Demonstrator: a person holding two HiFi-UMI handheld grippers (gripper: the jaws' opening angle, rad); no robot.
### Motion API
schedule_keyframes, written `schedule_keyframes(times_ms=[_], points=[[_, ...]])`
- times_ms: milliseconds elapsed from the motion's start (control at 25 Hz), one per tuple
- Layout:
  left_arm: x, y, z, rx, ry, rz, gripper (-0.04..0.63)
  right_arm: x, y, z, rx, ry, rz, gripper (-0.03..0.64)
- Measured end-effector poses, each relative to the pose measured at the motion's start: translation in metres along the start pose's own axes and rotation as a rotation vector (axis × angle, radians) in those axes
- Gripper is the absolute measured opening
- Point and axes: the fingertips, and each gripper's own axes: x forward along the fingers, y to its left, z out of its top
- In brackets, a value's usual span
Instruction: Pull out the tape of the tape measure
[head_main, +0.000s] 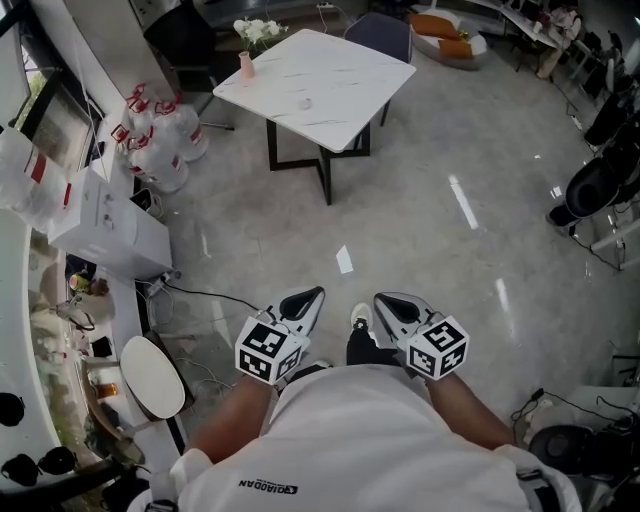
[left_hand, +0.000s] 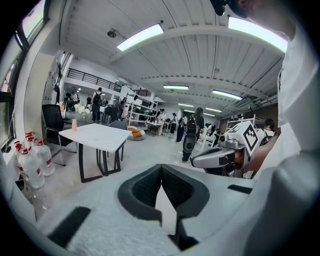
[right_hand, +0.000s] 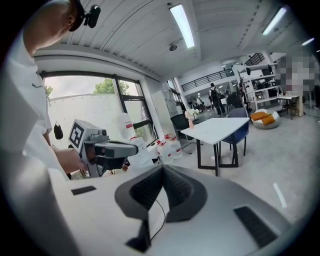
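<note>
Tape measure I cannot pick out for sure. The only candidate is a small pale thing (head_main: 305, 102) lying near the middle of the white counter (head_main: 350, 75), well apart from the person, and it is too small to name. A pink vase (head_main: 245, 63) with white flowers (head_main: 258, 30) stands near the counter's left corner.

The person stands on the grey floor (head_main: 430, 220) well short of the counter, both tools held close to the body. The left gripper (head_main: 316, 293) has its fingers (left_hand: 144, 187) pressed together with nothing between them. The right gripper (head_main: 382, 298) is the same, closed and empty.

If that pale thing is the tape measure, I'd expect a light, hard case with smooth sides that could skate on the polished top. One gripper should then clamp the case across its flat faces while the other pinches the little hook at the tape's end. The blade is likely thin and springy. It would want to snap back and would buckle if pulled off-line, so a straight, level draw seems wisest.

Room is generous: open floor lies between the person and the counter's near corner, and most of the top is bare. Clutter sits on the left, by the wall: water bottles (head_main: 160, 135), a white box (head_main: 110, 225) and loose cables (head_main: 200, 295). A dark chair (head_main: 380, 35) is tucked at the counter's far edge.
</note>
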Motion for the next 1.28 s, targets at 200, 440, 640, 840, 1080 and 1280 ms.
schedule_keyframes(times_ms=[200,440,640,840,1080,1280], points=[[0.045,0.030,0.038,0.031,-0.006,0.023,0.009,0.027,-0.050,0.040,-0.016,-0.030,0.028,0.006],[0.097,0.056,0.088,0.057,-0.029,0.059,0.009,0.052,-0.109,0.090,-0.044,-0.073,0.062,0.005],[0.132,0.067,0.099,0.081,0.000,0.094,0.009,0.061,-0.151,0.103,-0.044,-0.062,0.086,0.006],[0.161,0.078,0.107,0.066,-0.003,0.116,0.009,0.067,-0.181,0.112,-0.042,-0.054,0.099,0.006],[0.180,0.089,0.110,0.025,-0.001,0.131,0.009,0.075,-0.207,0.110,-0.019,-0.029,0.100,0.006],[0.188,0.101,0.107,0.002,0.007,0.140,0.009,0.087,-0.215,0.108,-0.007,-0.011,0.107,0.005]])
